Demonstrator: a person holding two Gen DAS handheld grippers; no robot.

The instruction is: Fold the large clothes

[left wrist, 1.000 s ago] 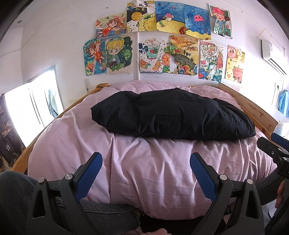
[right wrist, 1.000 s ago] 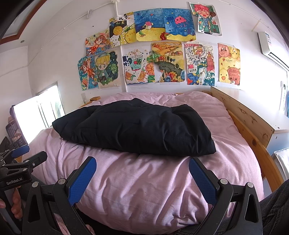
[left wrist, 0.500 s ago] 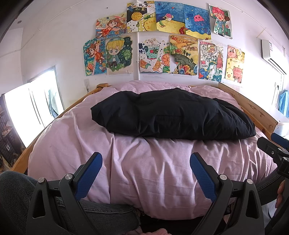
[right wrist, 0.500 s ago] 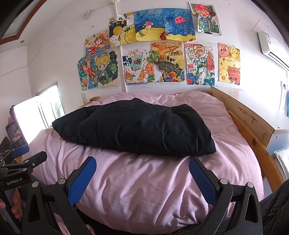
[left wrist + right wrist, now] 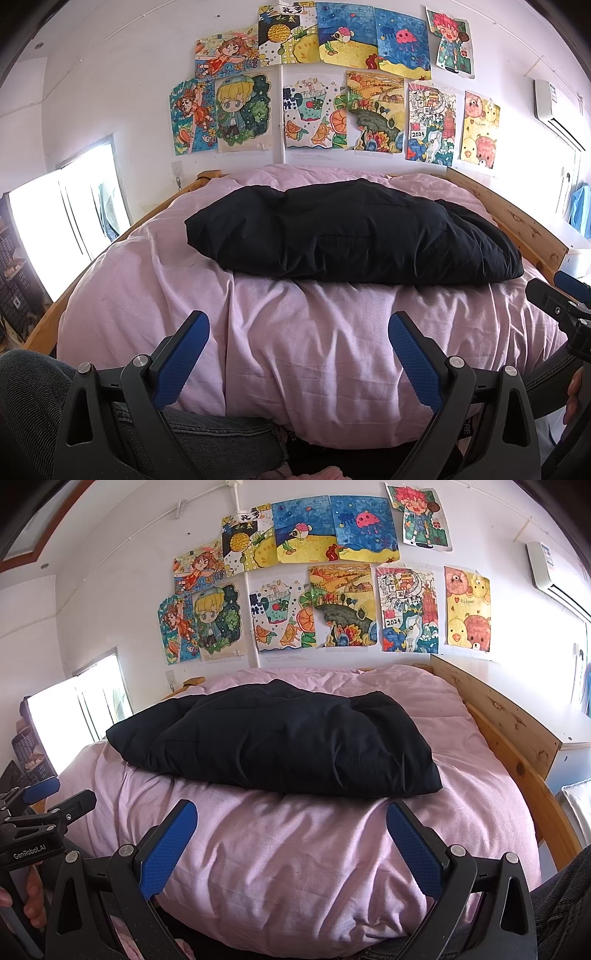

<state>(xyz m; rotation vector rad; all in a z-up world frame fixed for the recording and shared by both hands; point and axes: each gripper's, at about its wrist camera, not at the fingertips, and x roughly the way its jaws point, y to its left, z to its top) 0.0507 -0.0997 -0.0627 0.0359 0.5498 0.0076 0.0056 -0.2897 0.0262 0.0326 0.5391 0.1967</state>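
- A big black puffy coat point(image 5: 351, 232) lies folded in a thick bundle on top of the bed point(image 5: 314, 332). It sits in the middle part of the bed, nearer the far wall than the person.
- The bed has a pink cover with many wrinkles, and a wooden frame point(image 5: 517, 225) goes around it.
- The left gripper point(image 5: 298, 334) hangs over the near edge of the bed. Its jaws are wide apart and hold nothing. Only pink cover shows between its blue pads point(image 5: 184, 360).
- The right gripper point(image 5: 291, 823) also hangs over the near edge, well apart from the coat. Its jaws are wide apart and hold nothing too.
- In the left view the other gripper pokes in at the right side, with a bit of the person's hand point(image 5: 574, 395) on it.
- The person's leg in grey jeans point(image 5: 44, 398) is at the bottom left of the left view.
- Many bright kids' drawings point(image 5: 332, 81) are stuck on the white wall behind the bed.
- A bright window point(image 5: 62, 229) is on the left, and a white air conditioner point(image 5: 554, 107) is high on the right wall.
- A dark crate point(image 5: 31, 755) with small things in it stands by the window; I cannot tell what the things are.
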